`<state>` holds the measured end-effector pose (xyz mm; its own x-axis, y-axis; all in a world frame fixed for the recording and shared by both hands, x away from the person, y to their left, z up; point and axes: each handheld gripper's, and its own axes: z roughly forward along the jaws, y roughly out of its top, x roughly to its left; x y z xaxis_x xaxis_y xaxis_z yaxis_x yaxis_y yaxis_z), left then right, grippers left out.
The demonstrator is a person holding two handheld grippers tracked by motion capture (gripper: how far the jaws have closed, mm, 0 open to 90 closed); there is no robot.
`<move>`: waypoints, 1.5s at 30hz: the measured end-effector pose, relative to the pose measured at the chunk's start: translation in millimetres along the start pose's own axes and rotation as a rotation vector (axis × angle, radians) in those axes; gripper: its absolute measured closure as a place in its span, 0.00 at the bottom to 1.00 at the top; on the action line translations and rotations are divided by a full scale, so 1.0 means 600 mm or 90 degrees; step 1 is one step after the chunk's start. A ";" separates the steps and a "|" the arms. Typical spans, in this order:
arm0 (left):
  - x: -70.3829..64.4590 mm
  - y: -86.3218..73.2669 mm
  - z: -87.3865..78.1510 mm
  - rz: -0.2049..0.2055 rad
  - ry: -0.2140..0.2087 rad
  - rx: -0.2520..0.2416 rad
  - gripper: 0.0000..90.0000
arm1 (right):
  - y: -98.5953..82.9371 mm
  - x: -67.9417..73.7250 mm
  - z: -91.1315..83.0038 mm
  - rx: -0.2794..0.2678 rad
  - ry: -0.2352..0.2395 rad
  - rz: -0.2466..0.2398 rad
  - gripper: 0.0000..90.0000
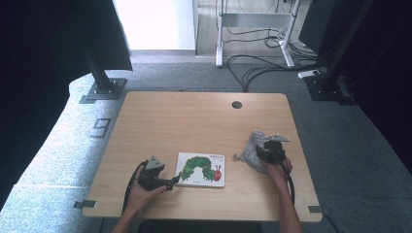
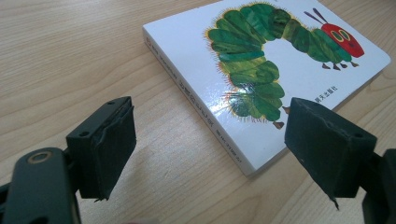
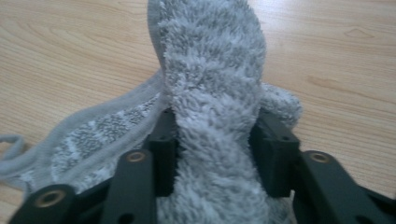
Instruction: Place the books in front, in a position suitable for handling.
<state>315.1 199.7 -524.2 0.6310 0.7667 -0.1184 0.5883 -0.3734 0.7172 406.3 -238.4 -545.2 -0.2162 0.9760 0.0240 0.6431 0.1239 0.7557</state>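
A white board book (image 1: 202, 169) with a green caterpillar on its cover lies flat near the table's front edge; it also appears as the board book (image 2: 261, 70) in the left gripper view. My left gripper (image 1: 171, 183) sits low at the book's left corner, open, jaws apart with the near corner of the book between and just beyond them. A grey fluffy cloth (image 1: 250, 151) lies crumpled at the right. My right gripper (image 1: 268, 150) is shut on a bunched fold of the cloth (image 3: 212, 88), which rises between its pads (image 3: 164, 149).
The wooden table (image 1: 194, 121) has a round cable hole (image 1: 236, 105) near the back edge. Black stands (image 1: 103, 82) and cables (image 1: 262, 68) lie on the grey floor beyond the table. Bare wood stretches across the back half.
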 end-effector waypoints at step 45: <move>-0.031 -0.008 0.034 0.037 -0.024 0.045 0.18 | 0.058 0.103 -0.144 -0.219 0.199 -0.021 0.75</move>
<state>310.7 176.7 -539.3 0.6830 0.7229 -0.1043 0.5830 -0.4536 0.6740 351.8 -189.2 -460.9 -0.4773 0.8652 0.1533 0.3629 0.0351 0.9312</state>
